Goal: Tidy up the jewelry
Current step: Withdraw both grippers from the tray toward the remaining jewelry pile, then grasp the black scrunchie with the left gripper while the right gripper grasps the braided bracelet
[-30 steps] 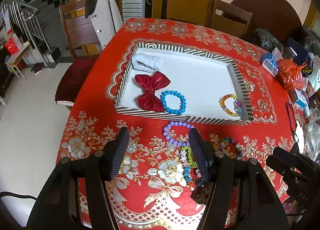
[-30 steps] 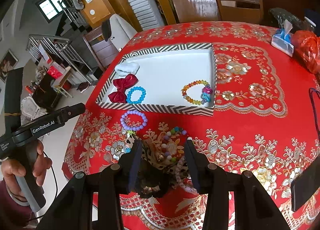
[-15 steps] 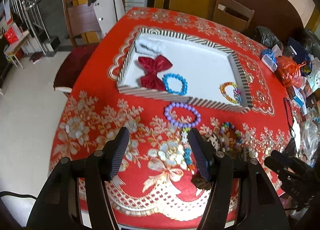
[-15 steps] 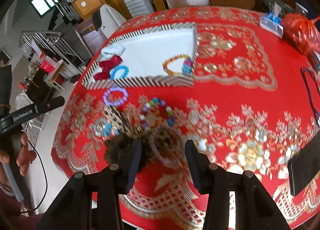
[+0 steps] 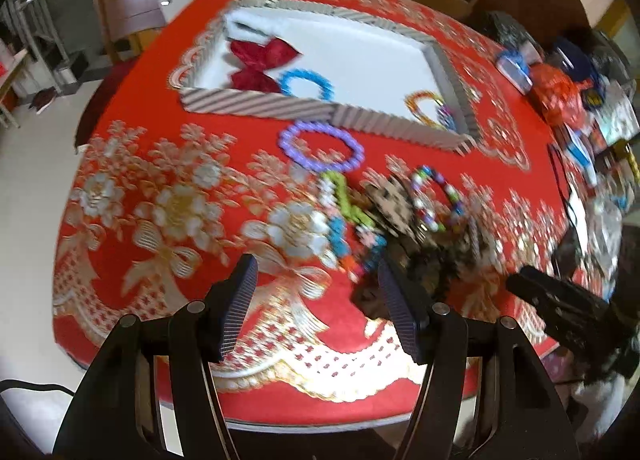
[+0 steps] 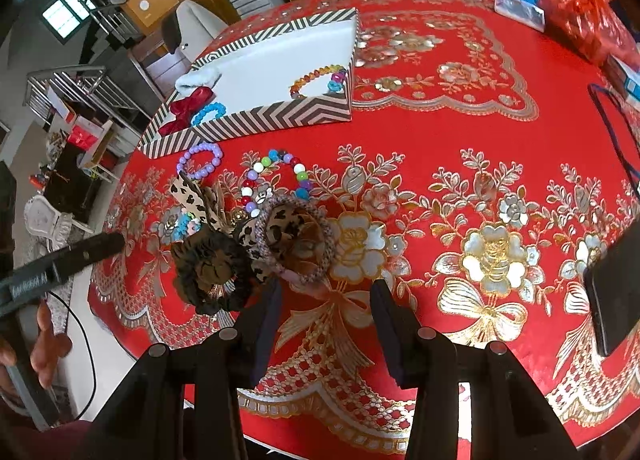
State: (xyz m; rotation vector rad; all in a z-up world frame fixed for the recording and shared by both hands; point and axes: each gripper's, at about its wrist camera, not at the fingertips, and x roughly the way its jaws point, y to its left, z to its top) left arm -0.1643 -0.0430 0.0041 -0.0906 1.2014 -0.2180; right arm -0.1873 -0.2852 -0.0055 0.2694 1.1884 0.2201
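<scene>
Jewelry lies heaped on the red tablecloth (image 6: 440, 132) near its front edge: a purple bracelet (image 6: 200, 160) and a multicoloured bead bracelet (image 6: 276, 176) lie flat just before our striped tray (image 6: 256, 120), whose long side runs left to right. Nearer sit a dark scrunchie (image 6: 212, 264) and a leopard scrunchie (image 6: 292, 236). Our right gripper (image 6: 324, 300) hangs partly open and empty just short of them. Our left gripper (image 5: 316, 296) is wide open, empty. Bare cloth spreads right.

Empty parted jaws hover near leopard scrunchie (image 6: 294, 238) on red tablecloth (image 6: 440, 132).
</scene>
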